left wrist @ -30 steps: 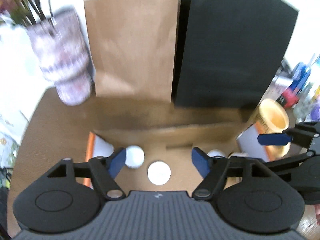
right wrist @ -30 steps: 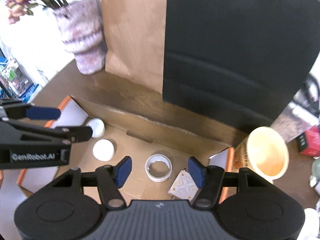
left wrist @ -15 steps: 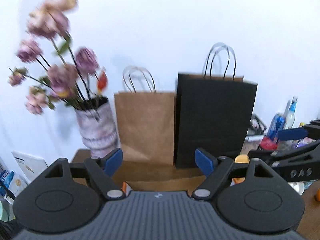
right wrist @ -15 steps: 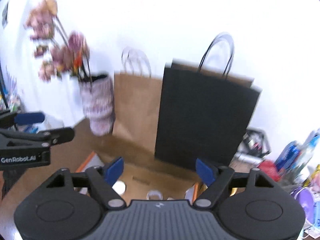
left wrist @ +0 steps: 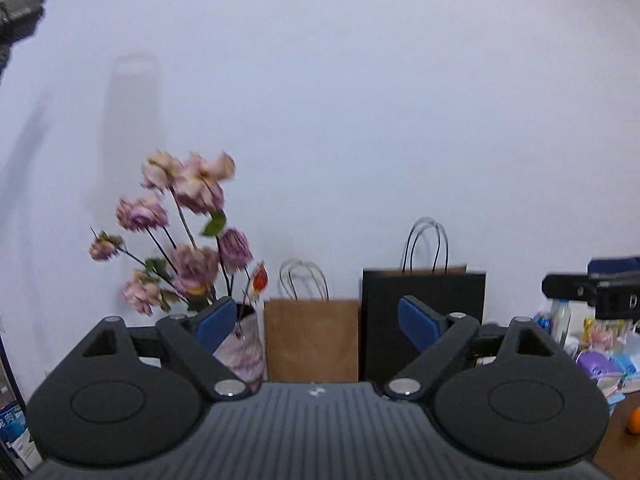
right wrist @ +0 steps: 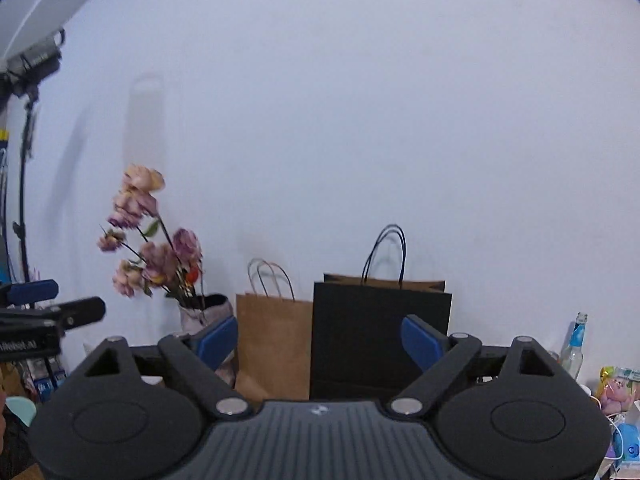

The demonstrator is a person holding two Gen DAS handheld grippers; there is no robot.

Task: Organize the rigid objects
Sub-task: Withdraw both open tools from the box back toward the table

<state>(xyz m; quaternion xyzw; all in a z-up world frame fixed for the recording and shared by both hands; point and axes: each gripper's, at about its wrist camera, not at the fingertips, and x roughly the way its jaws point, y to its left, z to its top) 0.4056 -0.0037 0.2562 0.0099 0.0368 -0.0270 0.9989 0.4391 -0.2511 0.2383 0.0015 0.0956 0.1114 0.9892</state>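
Note:
Both grippers are raised and point level at the white back wall. My left gripper (left wrist: 318, 324) has its blue pads wide apart and still opening, with nothing between them. My right gripper (right wrist: 320, 338) is likewise opening and holds nothing. The right gripper's black tip (left wrist: 592, 286) shows at the right edge of the left wrist view, and the left gripper's tip (right wrist: 52, 312) at the left edge of the right wrist view. The cardboard box and its small objects are out of sight below both cameras.
A patterned vase (left wrist: 244, 350) with pink flowers (left wrist: 188, 240) stands at the left. A brown paper bag (left wrist: 312, 338) and a black paper bag (left wrist: 384, 320) lean against the wall. Bottles and clutter (left wrist: 588, 344) crowd the right, with an orange (left wrist: 634, 420) on the table.
Both grippers rose and tilted up from the open cardboard box to face the wall. The box, cup and white lids dropped out of view. Both pairs of jaws spread wider.

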